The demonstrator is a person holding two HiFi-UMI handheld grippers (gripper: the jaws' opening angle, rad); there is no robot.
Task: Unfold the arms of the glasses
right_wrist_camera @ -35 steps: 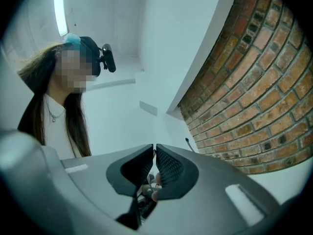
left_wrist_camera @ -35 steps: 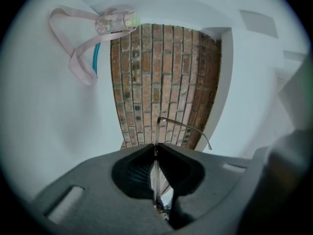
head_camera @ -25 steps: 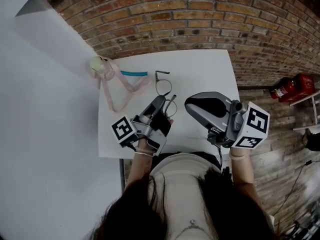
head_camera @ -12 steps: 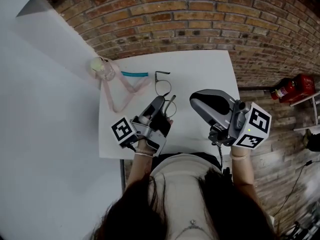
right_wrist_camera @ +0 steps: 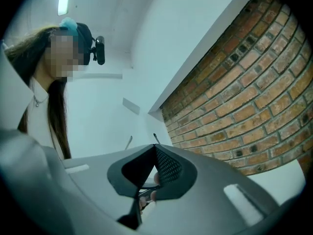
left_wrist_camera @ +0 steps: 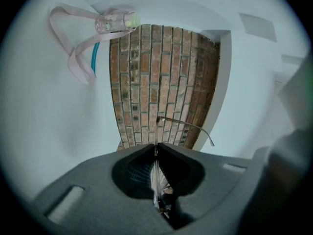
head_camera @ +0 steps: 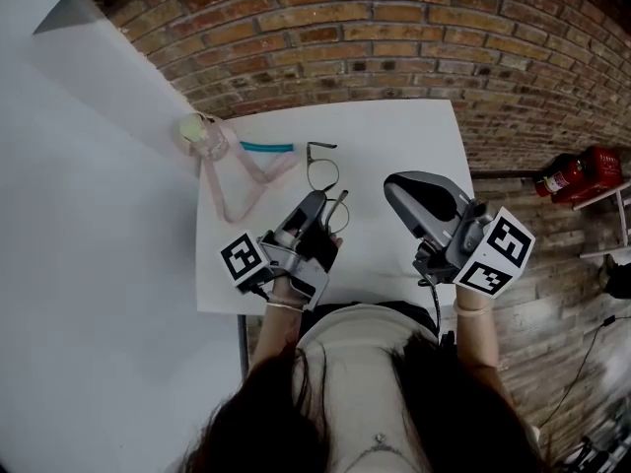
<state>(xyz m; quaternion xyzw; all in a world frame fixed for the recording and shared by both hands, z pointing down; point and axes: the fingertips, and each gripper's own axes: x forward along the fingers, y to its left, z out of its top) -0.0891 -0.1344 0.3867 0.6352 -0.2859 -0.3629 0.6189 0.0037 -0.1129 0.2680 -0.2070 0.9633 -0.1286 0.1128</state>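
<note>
Thin wire-framed glasses (head_camera: 322, 172) lie across the middle of the white table (head_camera: 394, 136), one arm angled out at the far end. My left gripper (head_camera: 321, 201) is shut on the near end of the frame. In the left gripper view (left_wrist_camera: 156, 150) a lens shows edge-on between the closed jaws, and a thin arm (left_wrist_camera: 188, 126) sticks out to the right beyond the tips. My right gripper (head_camera: 399, 191) is held above the table's right side, apart from the glasses. Its jaws (right_wrist_camera: 155, 147) meet with nothing between them, and it looks at the wall and the person.
A small clear bottle (head_camera: 200, 134) with a pale green cap, a pink strap (head_camera: 242, 180) and a teal strip (head_camera: 266, 147) lie at the table's far left. A brick wall (head_camera: 394, 28) runs behind the table. A red extinguisher (head_camera: 577, 173) lies on the floor at right.
My right gripper has drifted right, away from the glasses, staying shut. The left gripper and the glasses have not moved.
</note>
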